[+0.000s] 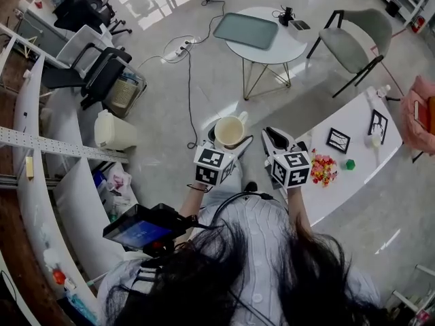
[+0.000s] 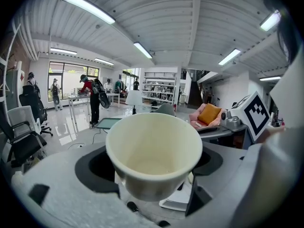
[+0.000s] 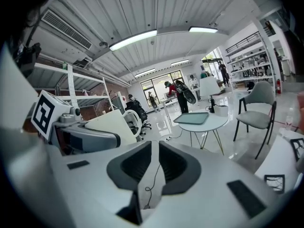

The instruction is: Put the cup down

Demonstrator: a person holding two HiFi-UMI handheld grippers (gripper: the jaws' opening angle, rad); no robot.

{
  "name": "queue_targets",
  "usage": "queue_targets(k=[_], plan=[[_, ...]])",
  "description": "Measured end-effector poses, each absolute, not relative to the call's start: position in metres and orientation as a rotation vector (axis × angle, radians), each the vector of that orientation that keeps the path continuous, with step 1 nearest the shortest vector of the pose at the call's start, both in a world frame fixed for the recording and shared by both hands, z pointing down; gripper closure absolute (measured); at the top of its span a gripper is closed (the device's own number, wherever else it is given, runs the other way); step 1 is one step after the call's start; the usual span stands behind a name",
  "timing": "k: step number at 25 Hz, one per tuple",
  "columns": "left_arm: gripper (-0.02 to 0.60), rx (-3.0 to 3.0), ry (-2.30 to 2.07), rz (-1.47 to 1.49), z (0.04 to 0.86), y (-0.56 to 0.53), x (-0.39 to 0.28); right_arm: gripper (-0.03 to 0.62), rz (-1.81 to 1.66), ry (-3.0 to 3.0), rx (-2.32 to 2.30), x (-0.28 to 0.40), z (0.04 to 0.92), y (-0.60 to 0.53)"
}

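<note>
The long white surface (image 1: 353, 124) runs along my right, and I place everything else by it. The round table (image 1: 272, 43) stands well apart from it, across the floor to its left, carrying a flat grey-green tray (image 1: 246, 30). My right hand-held gripper (image 3: 154, 167) hangs just beside the surface's near edge, its jaws drawn almost together with nothing between them. My left hand-held gripper (image 1: 230, 145) is further left of the surface, over the floor, clamped on the cream cup (image 2: 154, 153). The cup is upright, mouth open, empty inside and off the surface. A heap of colourful little pieces (image 1: 323, 169) lies on the surface.
</note>
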State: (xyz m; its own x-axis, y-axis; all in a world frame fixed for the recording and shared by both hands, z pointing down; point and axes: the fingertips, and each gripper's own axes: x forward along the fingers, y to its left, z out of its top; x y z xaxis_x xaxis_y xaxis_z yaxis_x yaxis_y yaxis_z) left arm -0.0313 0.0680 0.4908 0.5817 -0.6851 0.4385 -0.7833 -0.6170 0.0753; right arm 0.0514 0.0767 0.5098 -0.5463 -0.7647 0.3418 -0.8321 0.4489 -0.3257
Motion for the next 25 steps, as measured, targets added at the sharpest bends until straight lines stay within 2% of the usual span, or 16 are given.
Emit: queue_targets(k=[25], plan=[[0.127,2.544,-1.025,0.607,0.517,-0.144,-0.070,0.528,0.805,-2.405,1.469,0.018,0.531,-0.126]])
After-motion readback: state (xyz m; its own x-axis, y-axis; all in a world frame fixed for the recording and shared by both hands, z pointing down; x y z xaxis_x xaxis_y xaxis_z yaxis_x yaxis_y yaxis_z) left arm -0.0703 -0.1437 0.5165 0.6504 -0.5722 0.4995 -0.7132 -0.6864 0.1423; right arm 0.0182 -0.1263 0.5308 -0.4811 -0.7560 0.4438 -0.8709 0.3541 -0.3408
